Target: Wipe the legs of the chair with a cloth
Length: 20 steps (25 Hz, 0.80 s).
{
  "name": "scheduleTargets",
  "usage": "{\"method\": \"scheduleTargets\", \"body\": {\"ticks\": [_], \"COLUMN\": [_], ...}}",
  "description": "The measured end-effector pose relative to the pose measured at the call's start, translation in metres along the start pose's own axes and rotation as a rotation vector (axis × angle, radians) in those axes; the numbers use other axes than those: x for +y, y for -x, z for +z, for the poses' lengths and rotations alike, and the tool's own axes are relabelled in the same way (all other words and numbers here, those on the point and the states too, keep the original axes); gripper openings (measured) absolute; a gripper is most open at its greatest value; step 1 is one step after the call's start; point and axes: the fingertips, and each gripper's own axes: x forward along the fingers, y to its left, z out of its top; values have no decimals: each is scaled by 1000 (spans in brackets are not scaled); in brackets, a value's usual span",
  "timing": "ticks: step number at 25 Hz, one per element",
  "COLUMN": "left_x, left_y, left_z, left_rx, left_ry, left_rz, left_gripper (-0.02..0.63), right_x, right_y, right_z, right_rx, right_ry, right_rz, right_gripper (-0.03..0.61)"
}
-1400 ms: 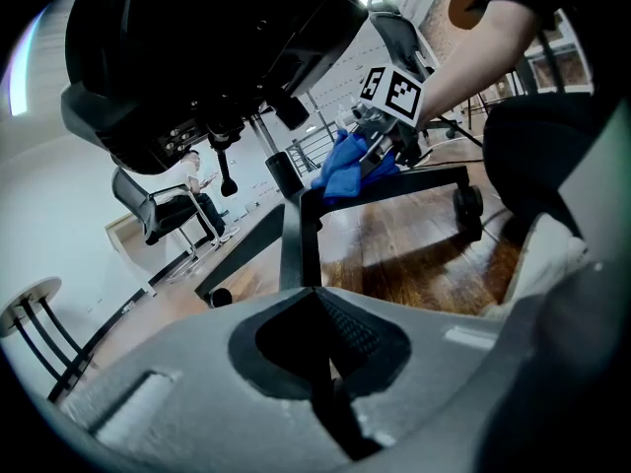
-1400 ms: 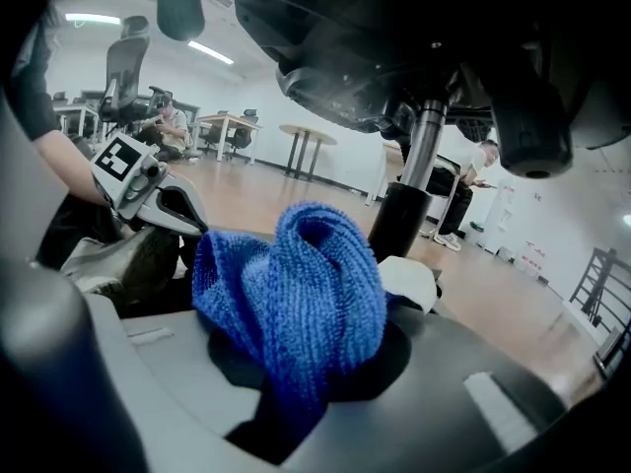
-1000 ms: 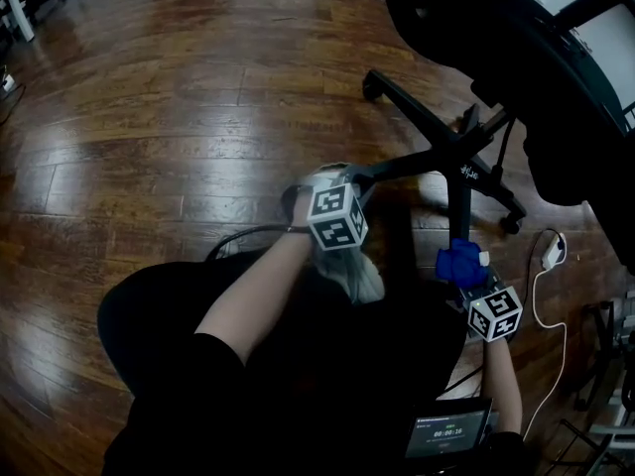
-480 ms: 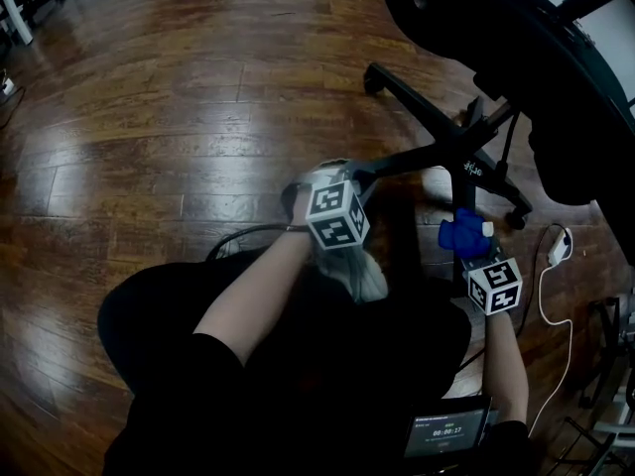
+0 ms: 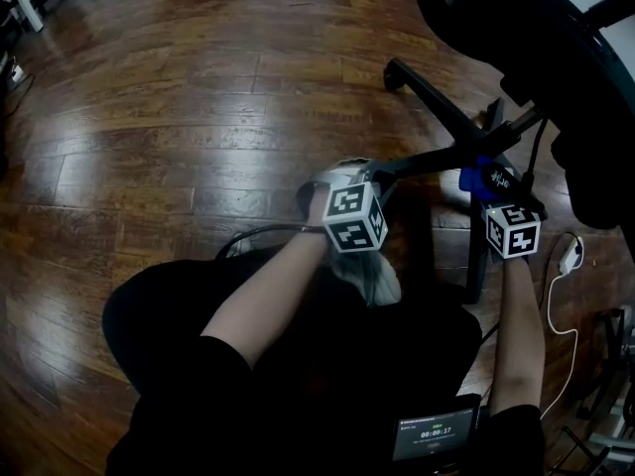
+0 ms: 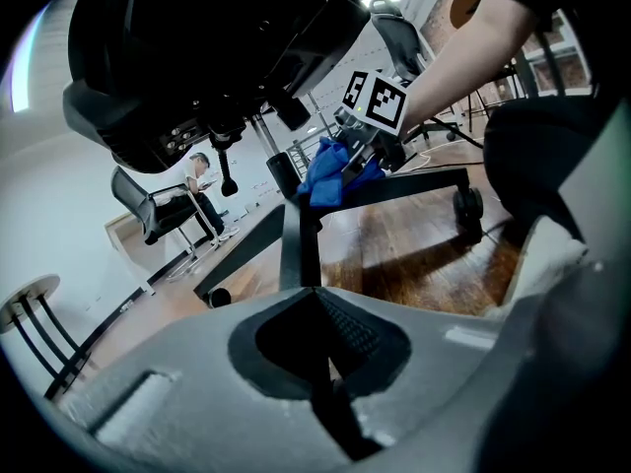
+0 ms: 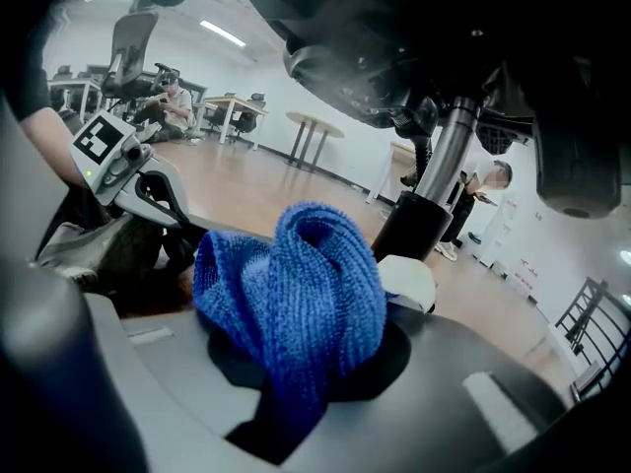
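A black office chair (image 5: 516,38) stands at the upper right on its star base (image 5: 493,157). My left gripper (image 5: 369,178) is shut on the end of the chair leg (image 5: 422,163) that points left; in the left gripper view that leg (image 6: 296,249) runs from the jaws up to the hub. My right gripper (image 5: 483,190) is shut on a bunched blue cloth (image 5: 472,178) and holds it against the base beside the hub. The left gripper view shows the cloth (image 6: 330,170) resting on a leg. In the right gripper view the cloth (image 7: 296,284) fills the jaws just before the black centre column (image 7: 424,215).
A white cable with a plug (image 5: 569,257) lies on the wooden floor (image 5: 149,117) right of the base. Another leg with a caster (image 5: 395,71) reaches up-left. A small screen (image 5: 433,433) sits at the bottom edge. Tables and chairs (image 7: 315,131) stand far off.
My right gripper has carried the blue cloth up along the near leg to the hub of the base. The left gripper has kept its hold in place.
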Motion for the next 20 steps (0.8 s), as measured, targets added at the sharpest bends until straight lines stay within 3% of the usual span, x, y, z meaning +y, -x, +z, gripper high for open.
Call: {"method": "scheduleTargets", "body": {"ticks": [6,9,12,14,16,18,20], "left_x": [-2,-2,5,9,9,8,10], "left_y": [-1,2,16,24,23,16,6], "left_z": [0,-1,14,20,13,2,-10], "left_rx": [-7,-4,-81,-90,-54,-16,32], "left_ry": [14,16,49,29,16,50,76], "left_rz": [-25,-18,-2,18,8,-27,-58], "left_gripper": [1,2,39,50,104,218,254], "right_x": [15,38,55,66,76,83,89], "right_y": [11,25,45,59,71,78,83], "right_z": [-10,-28,-46,-59,-71,-79,-84], "right_rx": [32,62,61,62,64,68,79], "right_ry": [81,143,132,129,129,132,144], "right_rz": [-42,-11,20,34,50,56,48], "right_gripper": [75,75,75,75,75,75,75]}}
